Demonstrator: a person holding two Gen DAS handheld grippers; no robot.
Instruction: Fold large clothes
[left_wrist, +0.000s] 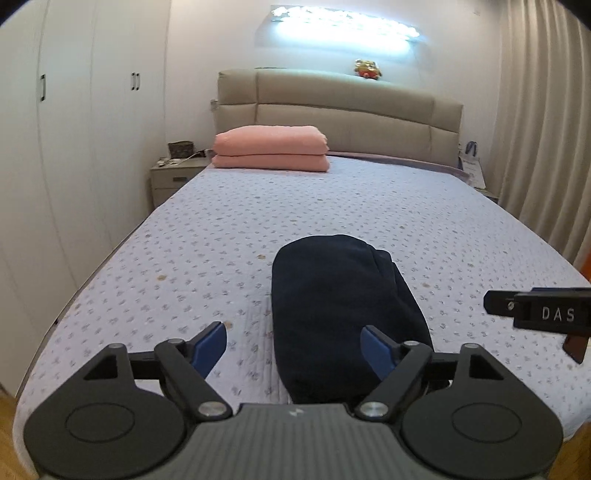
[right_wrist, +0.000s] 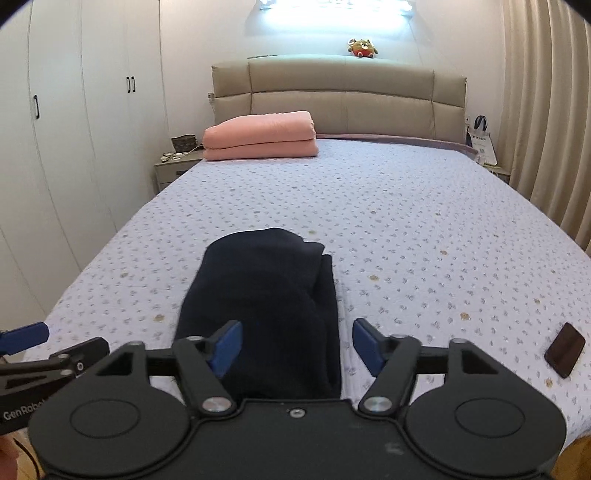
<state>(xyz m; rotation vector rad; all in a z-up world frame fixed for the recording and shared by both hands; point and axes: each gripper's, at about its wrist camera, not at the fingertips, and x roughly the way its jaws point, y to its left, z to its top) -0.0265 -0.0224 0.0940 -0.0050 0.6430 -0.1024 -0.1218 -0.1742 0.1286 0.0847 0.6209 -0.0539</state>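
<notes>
Both grippers gape, holding nothing — the left gripper (left_wrist: 293, 349) and right gripper (right_wrist: 297, 345) hover just above the near end of the folded navy garment (left_wrist: 340, 314) on the bed (left_wrist: 406, 221).

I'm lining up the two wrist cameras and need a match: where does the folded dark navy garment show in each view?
Left wrist view: the dark navy garment lies low, right of centre, on the bed, behind the left tool's right fingertip.
Right wrist view: the garment lies low, left of centre, behind the right tool's left fingertip.
Shared landmark: the folded pink blanket by the headboard.
</notes>
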